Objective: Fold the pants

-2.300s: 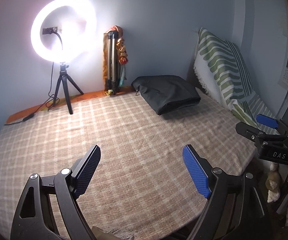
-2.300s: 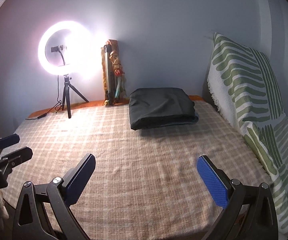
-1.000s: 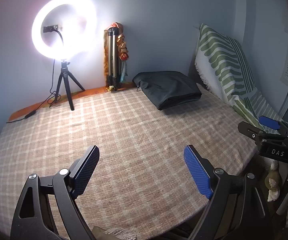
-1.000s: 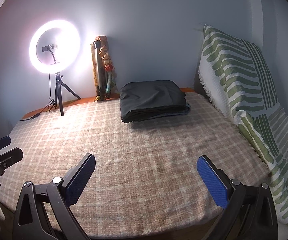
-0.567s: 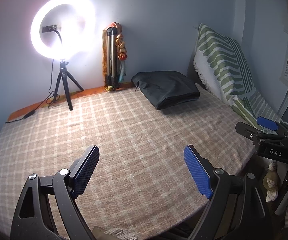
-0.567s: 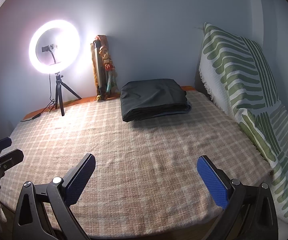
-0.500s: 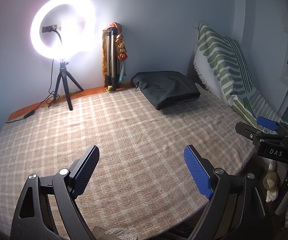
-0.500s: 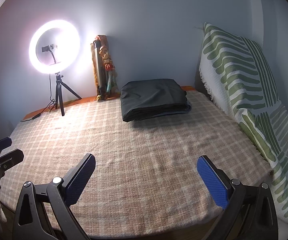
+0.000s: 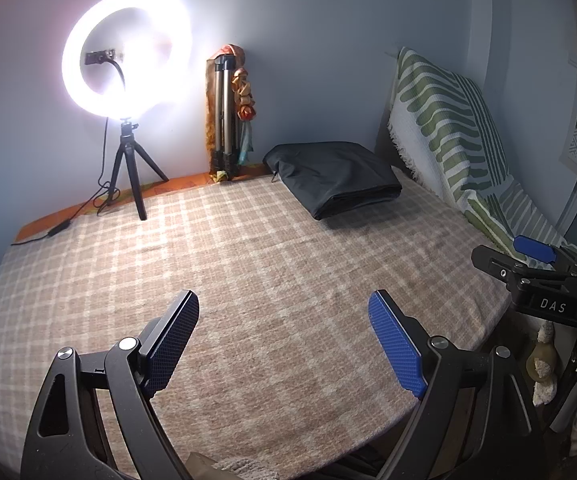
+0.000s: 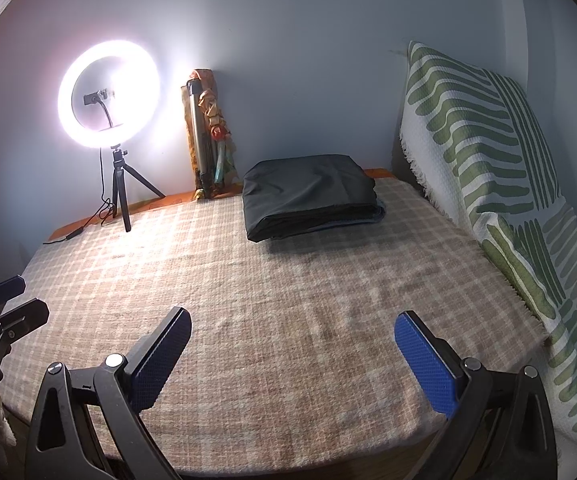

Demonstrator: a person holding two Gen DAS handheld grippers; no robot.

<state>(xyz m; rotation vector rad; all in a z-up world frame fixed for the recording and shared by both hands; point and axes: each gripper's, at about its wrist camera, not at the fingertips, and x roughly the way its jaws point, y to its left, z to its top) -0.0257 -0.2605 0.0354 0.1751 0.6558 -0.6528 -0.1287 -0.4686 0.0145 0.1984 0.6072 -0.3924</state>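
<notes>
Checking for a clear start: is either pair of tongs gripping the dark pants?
No, the dark pants lie folded far from both open tongs.

The dark gray pants [image 10: 308,194] are already folded up into a neat flat rectangle, sitting at the far edge of the bed [image 10: 288,320] near its far-right corner, with a bluish layer peeking out underneath.

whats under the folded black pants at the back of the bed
The black pants lie folded on the checked blanket. A thin blue-grey fabric edge peeks out beneath their right side; whether it is a separate garment is unclear. Everything else under them is covered.
</notes>
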